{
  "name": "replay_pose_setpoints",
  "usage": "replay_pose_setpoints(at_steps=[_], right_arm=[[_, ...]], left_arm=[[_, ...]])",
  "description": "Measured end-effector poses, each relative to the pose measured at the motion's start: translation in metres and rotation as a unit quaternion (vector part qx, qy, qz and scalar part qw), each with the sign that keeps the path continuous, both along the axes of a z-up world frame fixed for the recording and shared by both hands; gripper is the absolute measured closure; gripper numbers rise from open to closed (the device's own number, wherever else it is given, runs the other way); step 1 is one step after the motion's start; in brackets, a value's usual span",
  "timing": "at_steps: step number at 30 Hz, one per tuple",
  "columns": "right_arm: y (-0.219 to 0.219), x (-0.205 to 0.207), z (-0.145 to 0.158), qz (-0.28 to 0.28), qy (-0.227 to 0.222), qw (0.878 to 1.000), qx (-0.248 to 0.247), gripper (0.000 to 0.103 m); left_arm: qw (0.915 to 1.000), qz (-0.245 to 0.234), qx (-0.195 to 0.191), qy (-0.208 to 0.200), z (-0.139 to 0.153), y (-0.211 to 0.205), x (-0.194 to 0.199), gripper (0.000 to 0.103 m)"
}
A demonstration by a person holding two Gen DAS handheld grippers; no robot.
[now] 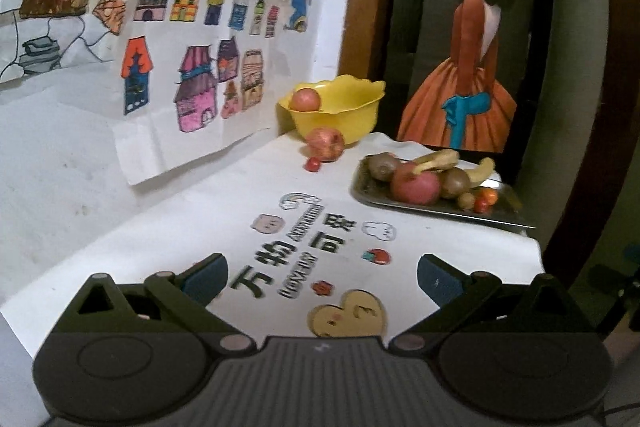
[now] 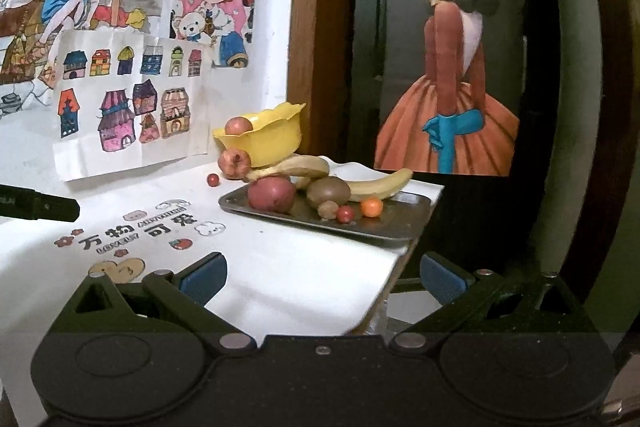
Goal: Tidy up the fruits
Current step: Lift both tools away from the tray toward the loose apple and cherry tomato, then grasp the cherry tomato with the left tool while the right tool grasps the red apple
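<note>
Both grippers, left (image 1: pixel 322 281) & right (image 2: pixel 322 279), wide open, empty; tray (image 2: pixel 394 227) at 12 o'clock, right nearer.

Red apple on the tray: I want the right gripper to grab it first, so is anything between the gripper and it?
Nothing visible does. The right gripper is open, with only bare white tablecloth between it and the red apple, which sits at the metal tray's near-left end. A banana rests behind and above it.

The left gripper (image 1: pixel 322 277) and right gripper (image 2: pixel 322 277) both hover level, jaws spread wide, holding nothing.
</note>
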State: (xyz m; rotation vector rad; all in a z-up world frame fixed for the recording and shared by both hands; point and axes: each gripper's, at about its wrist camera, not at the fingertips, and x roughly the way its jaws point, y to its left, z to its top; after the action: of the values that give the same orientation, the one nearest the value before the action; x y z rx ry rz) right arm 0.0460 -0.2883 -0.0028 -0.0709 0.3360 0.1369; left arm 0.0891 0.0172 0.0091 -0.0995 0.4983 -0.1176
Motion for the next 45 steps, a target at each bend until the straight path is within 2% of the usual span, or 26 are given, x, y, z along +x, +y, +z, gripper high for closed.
replay_pose_setpoints(at_steps=[6, 12, 16, 21, 27, 32, 35, 39, 45], right_arm=[[0.006, 0.039, 0.016, 0.052, -0.004, 0.999, -0.001, 0.001], [0.023, 0.083, 0.032, 0.117, 0.003, 0.993, -0.034, 0.001], [0.028, 0.121, 0.048, 0.142, 0.008, 0.989, -0.038, 0.001], [0.036, 0.179, 0.066, 0.167, 0.047, 0.985, 0.004, 0.001], [0.053, 0.265, 0.08, 0.178, 0.08, 0.98, 0.023, 0.001], [0.066, 0.342, 0.072, 0.189, 0.105, 0.976, 0.022, 0.001], [0.08, 0.385, 0.058, 0.184, 0.143, 0.972, 0.017, 0.001], [0.106, 0.418, 0.038, 0.179, 0.175, 0.968, 0.018, 0.001], [0.138, 0.45, 0.018, 0.171, 0.199, 0.965, 0.006, 0.001]], left_arm=[[0.9996, 0.018, 0.021, 0.007, 0.003, 0.022, 0.029, 0.0], [0.9993, 0.021, 0.031, 0.003, 0.007, 0.034, 0.064, 0.0], [0.9984, 0.004, 0.056, -0.009, 0.011, 0.029, 0.094, 0.0], [0.9956, -0.032, 0.085, -0.022, 0.011, 0.018, 0.137, 0.0], [0.9938, -0.074, 0.075, -0.033, 0.005, 0.015, 0.199, 0.0], [0.9908, -0.1, 0.09, -0.017, -0.013, 0.007, 0.25, 0.0], [0.9894, -0.108, 0.097, -0.003, -0.025, 0.003, 0.275, 0.0], [0.9895, -0.112, 0.089, 0.017, -0.041, 0.001, 0.301, 0.0], [0.9894, -0.12, 0.075, 0.036, -0.057, -0.003, 0.327, 0.0]])
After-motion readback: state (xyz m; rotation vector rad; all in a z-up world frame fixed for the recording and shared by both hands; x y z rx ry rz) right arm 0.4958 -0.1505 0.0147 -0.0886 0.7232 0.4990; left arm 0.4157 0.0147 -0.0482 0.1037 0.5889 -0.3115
